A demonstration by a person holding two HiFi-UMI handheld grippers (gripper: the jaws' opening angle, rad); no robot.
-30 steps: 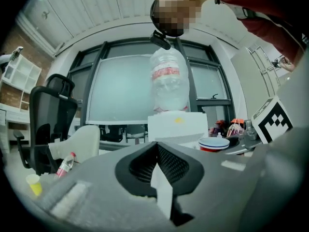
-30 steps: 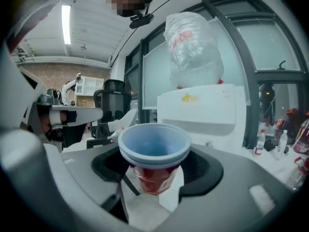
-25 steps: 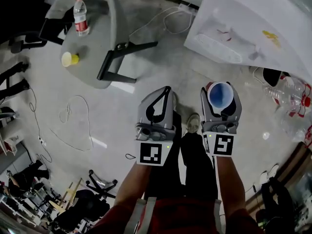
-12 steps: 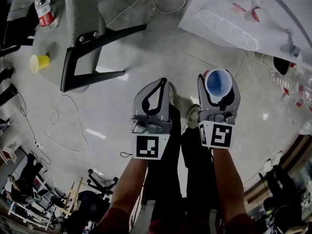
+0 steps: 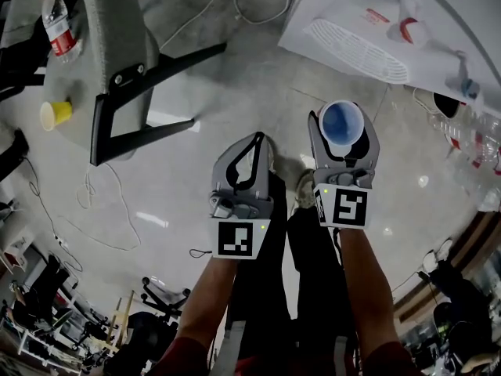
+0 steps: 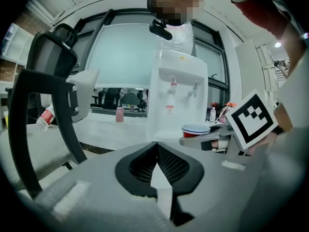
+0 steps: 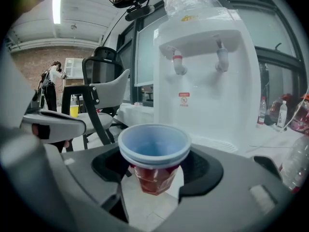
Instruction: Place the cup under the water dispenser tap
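Red cup [image 7: 153, 149], one; white dispenser [image 7: 212, 98], one; taps [image 7: 179, 65], two.

There were two grippers, the left gripper [image 5: 257, 141] and the right gripper [image 5: 342, 118], one red cup [image 7: 153, 151], one yellow cup [image 5: 56, 113], and one water dispenser [image 7: 207, 100] with two taps, a red tap [image 7: 179, 64] and a pale tap [image 7: 221, 58].

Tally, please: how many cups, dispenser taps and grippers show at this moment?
Cups: 2 (red cup, yellow cup)
Dispenser taps: 2 (red-marked tap, grey tap)
Grippers: 2 (left gripper, right gripper)
Total: 6
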